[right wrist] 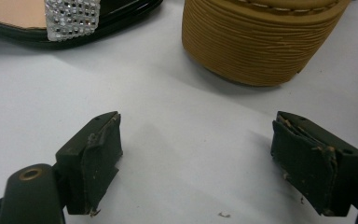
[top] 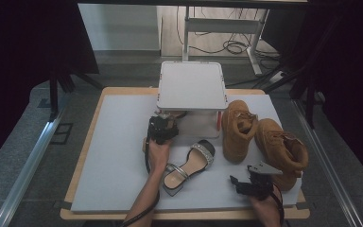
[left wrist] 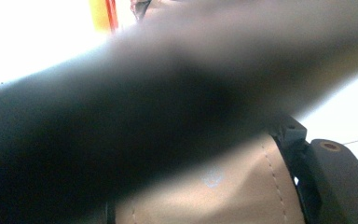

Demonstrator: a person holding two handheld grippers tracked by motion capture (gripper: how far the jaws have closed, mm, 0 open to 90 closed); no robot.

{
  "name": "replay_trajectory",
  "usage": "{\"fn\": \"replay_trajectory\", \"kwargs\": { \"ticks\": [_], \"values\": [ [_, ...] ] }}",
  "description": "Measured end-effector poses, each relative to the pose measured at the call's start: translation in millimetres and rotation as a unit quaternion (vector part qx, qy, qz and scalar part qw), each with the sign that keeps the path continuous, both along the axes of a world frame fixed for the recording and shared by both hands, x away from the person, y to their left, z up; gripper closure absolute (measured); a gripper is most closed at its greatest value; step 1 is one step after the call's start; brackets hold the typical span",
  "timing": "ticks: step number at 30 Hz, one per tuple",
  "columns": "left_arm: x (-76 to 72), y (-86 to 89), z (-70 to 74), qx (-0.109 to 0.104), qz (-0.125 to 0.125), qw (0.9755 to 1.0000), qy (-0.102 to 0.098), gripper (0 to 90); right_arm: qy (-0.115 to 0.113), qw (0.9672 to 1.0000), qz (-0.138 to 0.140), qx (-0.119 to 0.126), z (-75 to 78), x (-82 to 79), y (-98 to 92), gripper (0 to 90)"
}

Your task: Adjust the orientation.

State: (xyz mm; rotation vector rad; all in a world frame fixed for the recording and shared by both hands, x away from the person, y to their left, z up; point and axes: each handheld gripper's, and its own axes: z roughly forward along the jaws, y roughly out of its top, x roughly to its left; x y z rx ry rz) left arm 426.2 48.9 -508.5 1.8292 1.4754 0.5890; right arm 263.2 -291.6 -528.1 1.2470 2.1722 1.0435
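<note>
- We hold the left gripper [top: 162, 124] at the front edge of the small white shoe rack [top: 192, 85], its nose pointing under the rack's top shelf, where a second sandal seems to sit on the lower level.
- In the left gripper view a tan insole [left wrist: 223, 191] with stitched seams lies right against the camera, and a dark blurred band crosses in front, most likely a strap. We judge the jaws are pinching that sandal, since they stand part way closed, but the pads themselves are hidden, so we cannot tell for sure.
- The hold near the rack mouth makes sense if the sandal is going onto, or coming off, the lower shelf: the low angle lets it slide beneath the top plate.
- The other sandal [top: 189, 166], with its rhinestone band, lies flat on the grey counter [top: 118, 156] just right of our left hand, within easy reach for the next pick.
- The right gripper [top: 242, 182] rests low at the counter's near edge, jaws spread wide with nothing between them, just bare counter.
- In the right gripper view it faces the ribbed sole of a tan boot [right wrist: 261, 37] and the sandal's glittering strap [right wrist: 72, 18], so it waits clear of the left hand's work.
- The two tan boots [top: 264, 139] stand together right of the rack, out of the path.
</note>
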Motion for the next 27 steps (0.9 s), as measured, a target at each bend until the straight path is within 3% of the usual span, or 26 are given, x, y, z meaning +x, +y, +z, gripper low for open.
{"fn": "replay_trajectory", "kwargs": {
  "ticks": [8, 17, 21, 27],
  "values": [
    [-0.8, 4.0, -0.5, -0.023, -0.020, 0.9995, 0.003, 32.3, 0.000, 1.0000, 0.000, 0.000, 0.0, 0.0, 0.0, 16.2],
    [-9.9, 9.4, 0.5, -0.027, -0.039, 0.9989, -0.001, 29.8, 0.000, 1.0000, 0.000, 0.000, 0.0, -0.1, 0.0, 16.2],
    [-15.2, 12.6, 2.5, -0.019, -0.045, 0.9988, 0.000, 30.8, 0.000, 1.0000, 0.000, 0.000, 0.0, -0.1, 0.0, 16.2],
    [-24.6, 21.0, 7.3, -0.026, -0.056, 0.9981, -0.002, 33.4, 0.000, 1.0000, 0.000, 0.000, 0.0, 0.0, 0.0, 16.2]
  ]
}}
